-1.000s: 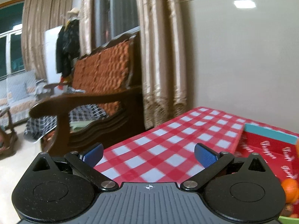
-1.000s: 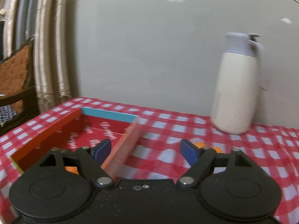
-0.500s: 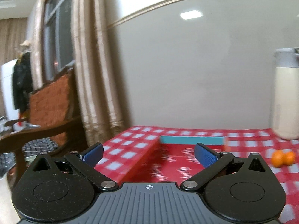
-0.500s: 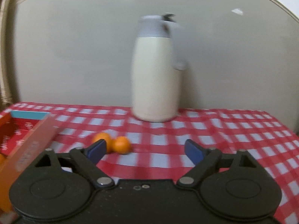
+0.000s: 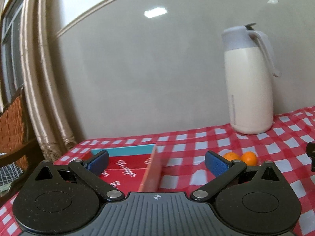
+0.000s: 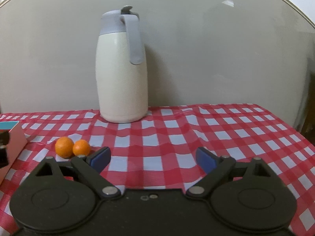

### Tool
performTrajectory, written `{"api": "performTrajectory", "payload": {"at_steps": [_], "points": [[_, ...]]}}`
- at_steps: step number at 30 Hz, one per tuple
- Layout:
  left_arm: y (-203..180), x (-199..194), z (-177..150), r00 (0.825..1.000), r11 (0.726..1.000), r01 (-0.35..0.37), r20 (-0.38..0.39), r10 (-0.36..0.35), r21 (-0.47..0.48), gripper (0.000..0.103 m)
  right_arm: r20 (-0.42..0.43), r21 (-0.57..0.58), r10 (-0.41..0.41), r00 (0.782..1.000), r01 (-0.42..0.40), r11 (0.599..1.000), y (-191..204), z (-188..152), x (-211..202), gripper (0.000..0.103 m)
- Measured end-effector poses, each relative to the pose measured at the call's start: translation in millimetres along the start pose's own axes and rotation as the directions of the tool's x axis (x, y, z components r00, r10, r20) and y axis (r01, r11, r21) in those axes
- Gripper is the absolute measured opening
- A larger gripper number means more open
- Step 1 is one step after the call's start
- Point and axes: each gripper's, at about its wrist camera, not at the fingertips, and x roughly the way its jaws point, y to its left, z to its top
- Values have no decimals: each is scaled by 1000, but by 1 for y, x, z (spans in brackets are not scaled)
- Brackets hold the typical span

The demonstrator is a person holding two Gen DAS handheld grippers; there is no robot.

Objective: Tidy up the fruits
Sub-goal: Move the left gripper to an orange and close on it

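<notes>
Beside the red box's [image 5: 151,175] wall, two touching oranges [image 6: 72,147] on open checked cloth [image 6: 196,129].

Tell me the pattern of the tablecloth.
The tablecloth is red-and-white checked, clearest in the right wrist view.

On the table [image 6: 216,125] we find two mandarins [image 6: 72,147] lying side by side and touching, in front of the thermos jug [image 6: 122,70], which stands against the wall [image 6: 216,49]. To their left sits the open box [image 5: 135,165], apart from them. We see a curtain [image 5: 43,98] and a chair [image 5: 13,125] left of the table.
</notes>
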Motion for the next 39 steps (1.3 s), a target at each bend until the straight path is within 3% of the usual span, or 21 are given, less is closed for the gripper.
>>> {"api": "performTrajectory", "payload": {"at_steps": [6, 8, 13, 17, 25, 28, 30, 39], "points": [[-29, 12, 3, 996, 996, 83, -29, -83, 22, 102, 5, 11, -12, 1000, 12, 1000, -18, 0, -2, 93], [-38, 14, 5, 994, 993, 108, -25, -107, 42, 89, 6, 28, -11, 1000, 10, 1000, -23, 1, 0, 93], [-54, 29, 8, 988, 987, 147, -61, -143, 61, 80, 4, 49, -1, 1000, 1, 999, -26, 3, 3, 93], [-55, 44, 11, 982, 985, 169, -97, -165, 43, 63, 9, 56, 12, 1000, -12, 998, -25, 4, 3, 93], [-61, 63, 7, 963, 972, 233, -144, -227, 27, 59, 32, 63, -22, 999, 20, 998, -24, 5, 3, 93], [-65, 68, 4, 956, 967, 252, -164, -245, 26, 48, 53, 71, -85, 995, 81, 994, -28, 4, 0, 93], [-65, 70, 4, 952, 965, 263, -166, -256, 16, 48, 60, 90, -104, 993, 99, 991, -33, 4, -1, 94], [-69, 75, 1, 940, 954, 298, -173, -293, 2, 48, 57, 104, -82, 995, 75, 992, -34, 4, -1, 94]]}}
